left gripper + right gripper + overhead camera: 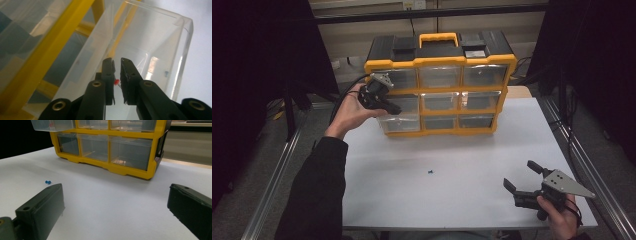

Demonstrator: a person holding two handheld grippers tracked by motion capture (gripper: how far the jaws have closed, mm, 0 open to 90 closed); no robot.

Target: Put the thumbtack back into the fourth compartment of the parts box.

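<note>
A yellow and black drawer cabinet (439, 60) stands at the back of the white table (452, 200). Its clear drawer (175, 50) in the left column is pulled out. My left gripper (117, 61) hangs over this drawer, jaws nearly together on a small red pin (116, 81). In the high view my left gripper (396, 109) sits at the cabinet's left front. A blue pin (430, 172) lies loose mid-table, also ahead of my right gripper's left jaw as the blue pin (48, 182). My right gripper (519, 174) is open near the front right, nothing between its jaws (115, 192).
A tiny bluish item (166, 73) rests inside the open drawer. The other clear drawers (130, 152) are pushed in. Metal rails (592, 175) run along both table sides. A strip of bare wood (519, 91) shows behind the cabinet's right end.
</note>
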